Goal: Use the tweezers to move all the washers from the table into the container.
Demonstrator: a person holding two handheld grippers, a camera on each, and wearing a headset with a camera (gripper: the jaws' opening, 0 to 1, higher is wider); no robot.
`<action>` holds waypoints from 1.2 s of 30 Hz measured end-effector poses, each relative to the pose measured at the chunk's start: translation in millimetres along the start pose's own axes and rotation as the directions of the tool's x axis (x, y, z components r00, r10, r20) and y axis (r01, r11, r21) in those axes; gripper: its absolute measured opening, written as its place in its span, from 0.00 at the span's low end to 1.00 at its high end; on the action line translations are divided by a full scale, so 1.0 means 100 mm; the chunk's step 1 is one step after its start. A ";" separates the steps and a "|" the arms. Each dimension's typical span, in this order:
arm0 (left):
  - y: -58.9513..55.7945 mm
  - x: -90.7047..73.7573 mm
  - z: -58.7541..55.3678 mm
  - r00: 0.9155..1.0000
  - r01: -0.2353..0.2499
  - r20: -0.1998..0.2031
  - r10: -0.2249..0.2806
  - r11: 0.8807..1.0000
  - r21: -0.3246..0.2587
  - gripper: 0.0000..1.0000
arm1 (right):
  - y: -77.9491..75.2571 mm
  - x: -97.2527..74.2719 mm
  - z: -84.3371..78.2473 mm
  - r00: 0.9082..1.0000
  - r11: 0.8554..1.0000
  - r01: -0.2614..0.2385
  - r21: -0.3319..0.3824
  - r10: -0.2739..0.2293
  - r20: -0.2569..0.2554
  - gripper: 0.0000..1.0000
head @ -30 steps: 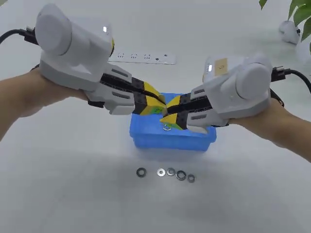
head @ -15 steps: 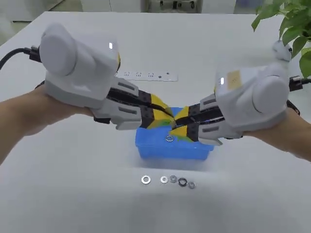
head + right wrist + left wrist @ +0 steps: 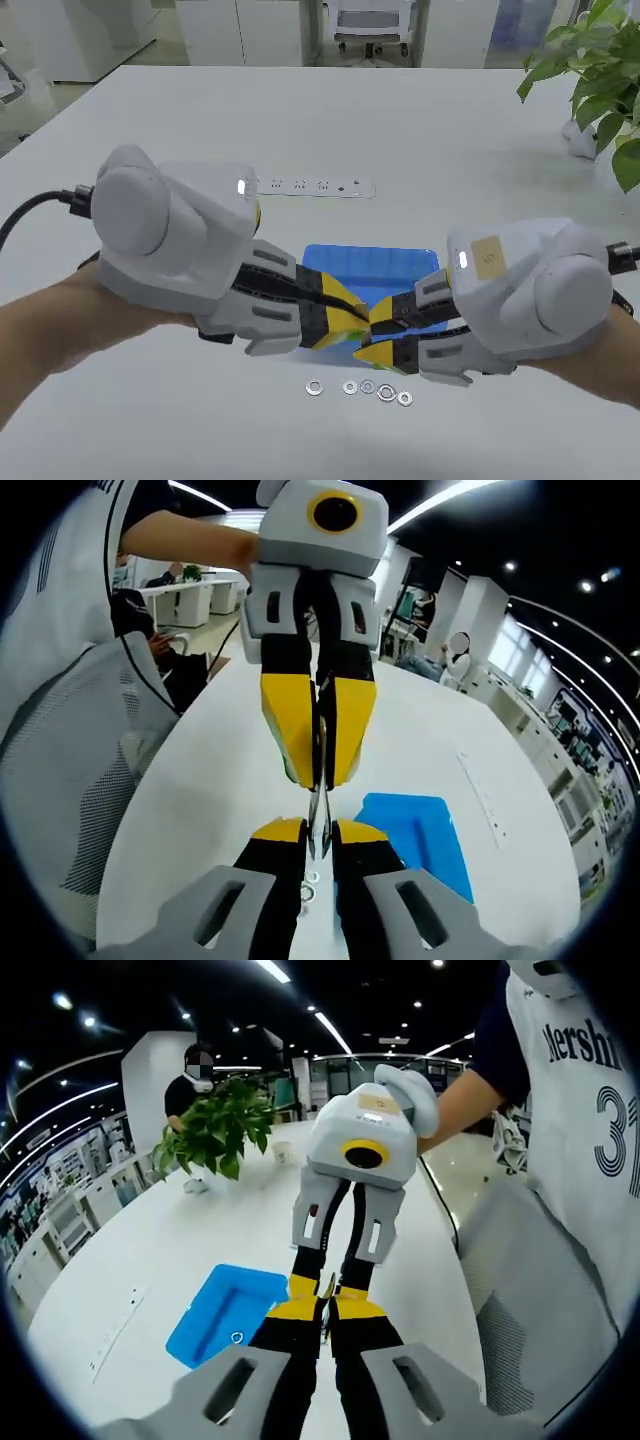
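Both grippers meet tip to tip over the near edge of the blue container. My left gripper and right gripper are each shut on the thin metal tweezers, which run between their yellow jaws. The right gripper view has the left gripper facing it, the tweezers pinched in both. A row of several washers lies on the white table just below the tips. One washer lies inside the container.
A white power strip lies beyond the container. A potted plant stands at the far right. An office chair sits past the table's far edge. A black cable trails from the left gripper.
Both grippers, still joined on the tweezers, have come from over the middle of the container toward its near edge, closer to the washers. The head camera has tilted up.
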State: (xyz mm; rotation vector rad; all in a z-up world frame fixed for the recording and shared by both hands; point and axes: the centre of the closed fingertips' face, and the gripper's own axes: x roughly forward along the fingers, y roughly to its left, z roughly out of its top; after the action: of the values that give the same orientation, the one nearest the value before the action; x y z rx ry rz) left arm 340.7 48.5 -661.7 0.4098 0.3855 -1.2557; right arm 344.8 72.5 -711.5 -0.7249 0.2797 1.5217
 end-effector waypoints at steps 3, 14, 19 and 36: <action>-0.11 0.02 -0.04 1.000 0.007 -0.003 -0.007 1.000 -0.014 0.07 | 0.13 0.02 -0.03 1.000 1.000 -0.013 0.018 0.013 0.000 0.11; -0.27 0.16 -0.21 1.000 0.002 -0.004 -0.002 0.999 -0.047 0.07 | 0.30 0.10 -0.22 0.999 0.997 -0.018 0.077 0.020 -0.026 0.11; -0.23 0.16 -0.28 1.000 0.007 -0.009 -0.008 0.997 -0.081 0.07 | 0.31 0.16 -0.26 0.999 0.995 -0.024 0.098 0.026 -0.025 0.11; -0.05 0.15 -0.48 0.999 0.013 -0.030 -0.016 0.995 -0.098 0.06 | 0.17 0.37 -0.35 0.999 0.990 -0.032 0.137 0.037 -0.032 0.11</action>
State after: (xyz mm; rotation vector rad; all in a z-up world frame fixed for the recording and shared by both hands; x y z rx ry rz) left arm 337.6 58.3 -711.1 0.3435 0.4747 -1.2401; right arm 340.1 80.0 -764.1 -0.6405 0.4202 1.5077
